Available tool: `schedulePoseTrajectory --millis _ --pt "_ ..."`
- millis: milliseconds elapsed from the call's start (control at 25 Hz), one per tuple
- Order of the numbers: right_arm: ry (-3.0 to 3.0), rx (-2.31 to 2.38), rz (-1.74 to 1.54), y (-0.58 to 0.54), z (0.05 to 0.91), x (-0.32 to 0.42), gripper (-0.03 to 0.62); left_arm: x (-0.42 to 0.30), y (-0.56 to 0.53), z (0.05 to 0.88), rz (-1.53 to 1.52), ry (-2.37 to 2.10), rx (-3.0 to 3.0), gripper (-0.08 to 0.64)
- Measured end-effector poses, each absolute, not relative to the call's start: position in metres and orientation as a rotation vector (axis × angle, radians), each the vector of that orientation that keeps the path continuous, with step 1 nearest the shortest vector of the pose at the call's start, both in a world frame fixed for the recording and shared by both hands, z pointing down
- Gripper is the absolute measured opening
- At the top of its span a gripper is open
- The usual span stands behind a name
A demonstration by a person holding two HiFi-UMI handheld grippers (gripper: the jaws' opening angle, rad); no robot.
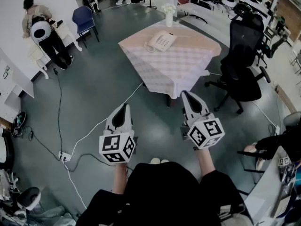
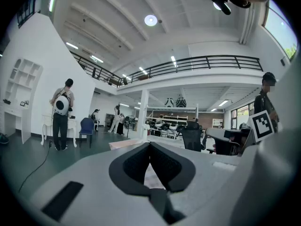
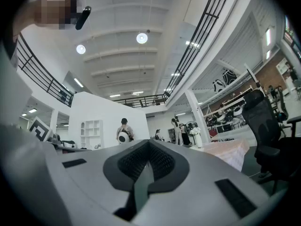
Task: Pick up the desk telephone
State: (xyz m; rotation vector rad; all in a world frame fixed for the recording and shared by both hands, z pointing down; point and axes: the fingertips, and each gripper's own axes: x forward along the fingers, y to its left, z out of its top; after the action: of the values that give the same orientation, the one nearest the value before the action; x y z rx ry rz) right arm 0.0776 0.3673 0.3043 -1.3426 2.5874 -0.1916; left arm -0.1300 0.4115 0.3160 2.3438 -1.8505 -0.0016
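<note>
1. Grey-and-white plastic on both of them. The left tongs are pinched fully shut, the black pads meet in a seam and nothing is caught between them. Same deal with the right tongs: closed on air.
2. The person holds both out in front, side by side, noses aimed roughly at the tabletop. Neither one is touching anything.
3. Right past the tips it's just dark floor. A white cable snakes across it to a power strip off to the left.
4. Next comes the tabletop, under a pale checked cloth and set corner-on to the person. The desk telephone sits on the far half of it, well apart from both tongs. The handset looks to be on its cradle, as far as I can tell. A white vase of flowers stands at the far corner behind the phone.
5. A black office chair is parked just right of the tabletop. Further back on the left, someone stands near a blue chair.
6. Progress, as I read it, is basically zero, since the phone sits untouched on the cloth. Everything's left to do: close the gap, open up the tongs, get them around the phone, grip and lift.
</note>
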Motion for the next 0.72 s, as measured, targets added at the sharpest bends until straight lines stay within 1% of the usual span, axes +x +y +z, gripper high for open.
schedulePoseTrajectory --millis 720 --pt "2.558 -1.349 -0.248 0.346 0.318 0.116 -0.008 -0.12 0.403 0.328 -0.003 -1.93 2.258 0.0"
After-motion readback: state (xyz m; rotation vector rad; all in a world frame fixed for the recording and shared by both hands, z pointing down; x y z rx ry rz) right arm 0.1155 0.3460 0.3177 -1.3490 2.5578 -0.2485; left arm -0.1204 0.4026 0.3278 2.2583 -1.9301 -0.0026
